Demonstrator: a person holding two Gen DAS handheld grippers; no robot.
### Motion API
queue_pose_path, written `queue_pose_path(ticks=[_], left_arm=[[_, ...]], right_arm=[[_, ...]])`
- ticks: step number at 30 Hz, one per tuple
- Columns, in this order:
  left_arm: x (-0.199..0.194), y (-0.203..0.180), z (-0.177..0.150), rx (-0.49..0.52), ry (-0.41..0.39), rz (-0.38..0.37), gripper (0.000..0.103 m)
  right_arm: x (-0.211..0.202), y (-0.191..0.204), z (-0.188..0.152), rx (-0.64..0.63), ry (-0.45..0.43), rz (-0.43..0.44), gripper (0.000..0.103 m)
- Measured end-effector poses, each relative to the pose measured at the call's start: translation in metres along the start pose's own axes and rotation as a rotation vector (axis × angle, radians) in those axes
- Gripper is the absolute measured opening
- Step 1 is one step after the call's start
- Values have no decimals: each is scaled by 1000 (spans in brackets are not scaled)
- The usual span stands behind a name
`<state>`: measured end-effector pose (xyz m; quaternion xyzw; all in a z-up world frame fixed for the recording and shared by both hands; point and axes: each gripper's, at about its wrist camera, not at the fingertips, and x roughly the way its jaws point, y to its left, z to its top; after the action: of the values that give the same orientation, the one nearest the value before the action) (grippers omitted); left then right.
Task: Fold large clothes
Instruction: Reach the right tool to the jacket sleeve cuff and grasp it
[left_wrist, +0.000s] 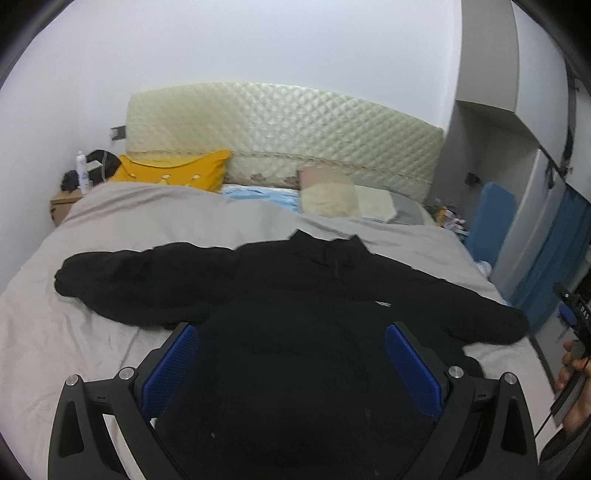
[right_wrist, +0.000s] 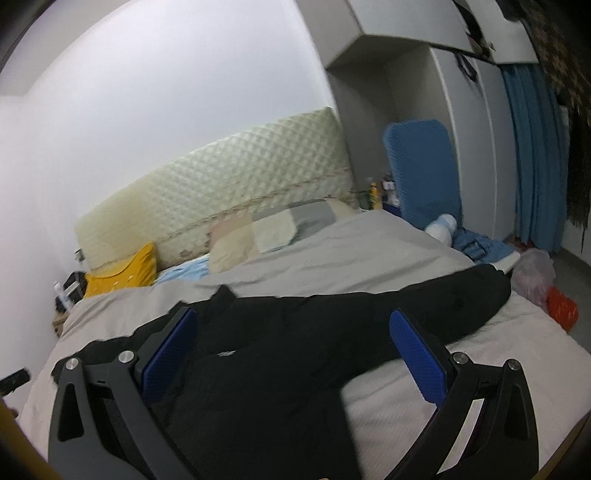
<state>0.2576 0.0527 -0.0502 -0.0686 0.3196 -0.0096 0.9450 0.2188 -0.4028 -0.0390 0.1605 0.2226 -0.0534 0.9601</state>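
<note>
On grey bed cover (left_wrist: 110, 229): soft black jacket (left_wrist: 295, 314), sleeves spread; left gripper (left_wrist: 291, 369) and right gripper (right_wrist: 291, 354) jaws wide, blue textured pads (left_wrist: 170, 365).

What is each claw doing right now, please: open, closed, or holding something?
Left claw: open, empty, above the black jacket spread on the bed.
Right claw: open, empty, above the same jacket.

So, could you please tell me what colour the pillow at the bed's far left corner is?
The pillow is mustard yellow, clearest in the left wrist view.
</note>
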Motion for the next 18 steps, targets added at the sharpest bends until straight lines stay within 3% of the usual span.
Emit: queue_pose_path(ticks=[5, 10, 14, 18], left_arm=[[30, 22, -18, -49, 8, 9, 102], [57, 35, -31, -36, 35, 64, 102], [81, 38, -38, -44, 57, 66, 102], [99, 37, -45, -6, 57, 97, 102]], right_arm=[[58, -61, -3, 102, 21, -43, 101], [118, -123, -15, 191, 34, -107, 99], [150, -165, -18, 162, 25, -237, 99], [178, -230, -24, 276, 52, -331, 98]])
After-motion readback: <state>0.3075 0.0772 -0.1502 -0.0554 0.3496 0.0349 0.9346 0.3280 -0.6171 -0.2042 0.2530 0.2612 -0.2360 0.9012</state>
